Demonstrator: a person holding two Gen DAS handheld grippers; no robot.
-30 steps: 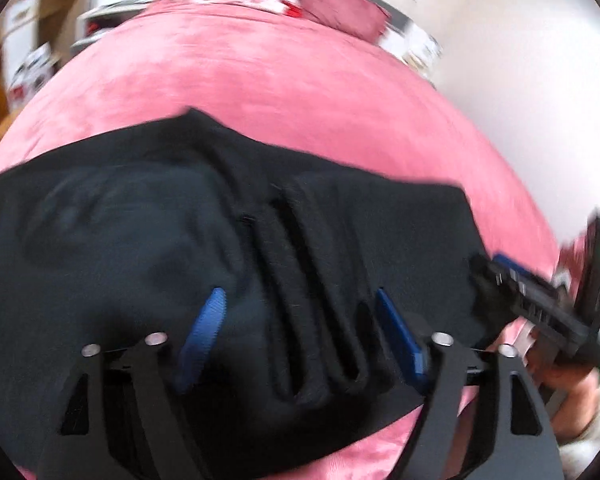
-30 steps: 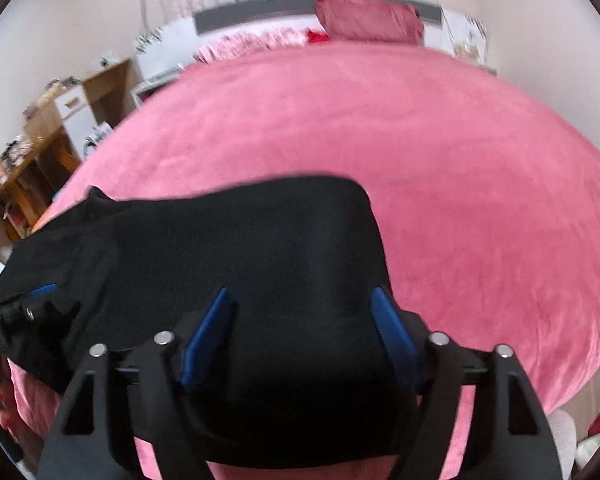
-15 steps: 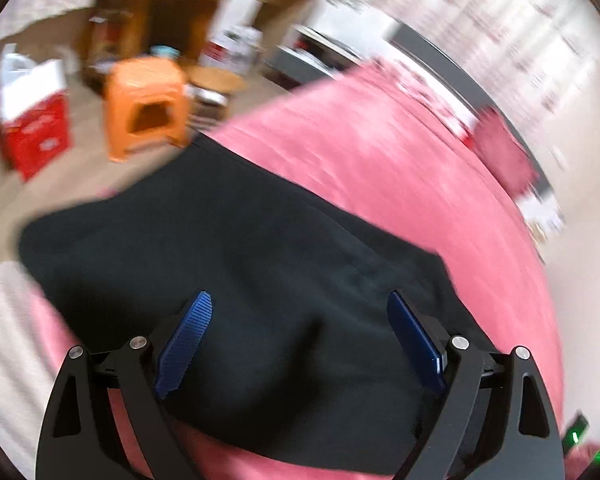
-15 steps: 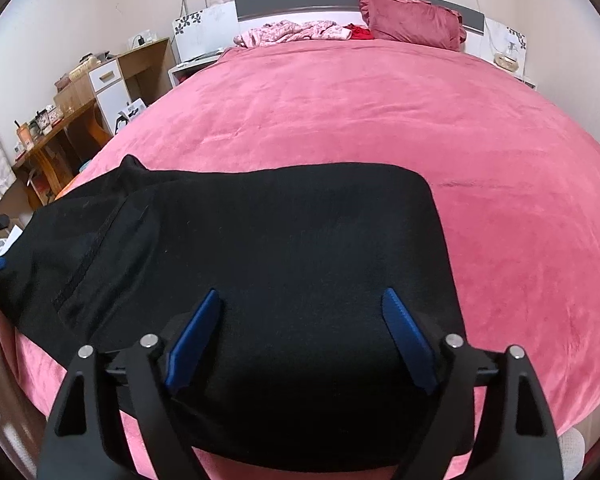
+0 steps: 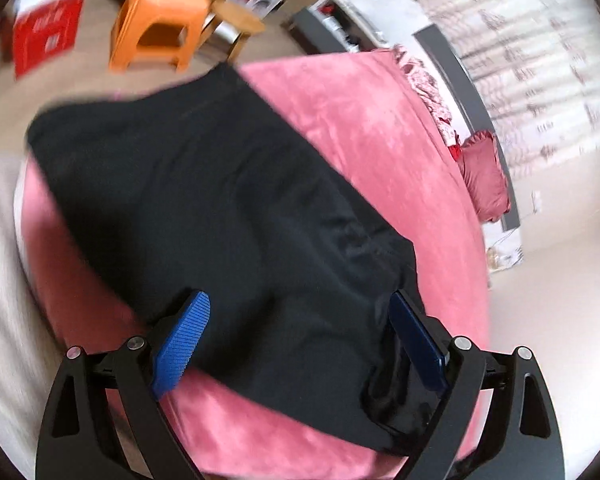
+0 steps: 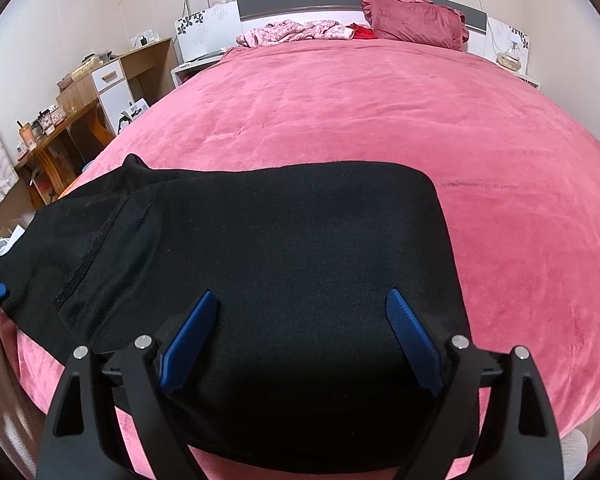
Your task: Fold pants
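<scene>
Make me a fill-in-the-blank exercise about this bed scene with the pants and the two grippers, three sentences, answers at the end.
1. The pants lying on the pink bed cover are ____ in colour.
2. The right gripper has its jaws ____, with nothing pinched between the blue pads.
3. On the floor beyond the bed, the left wrist view shows a plastic stool coloured ____.

Missing words: black; open; orange

Left tool (image 5: 300, 340) swung toward pants (image 5: 228, 200) end, seemingly rolled; both tools' jaws just widened, off cloth.
</scene>
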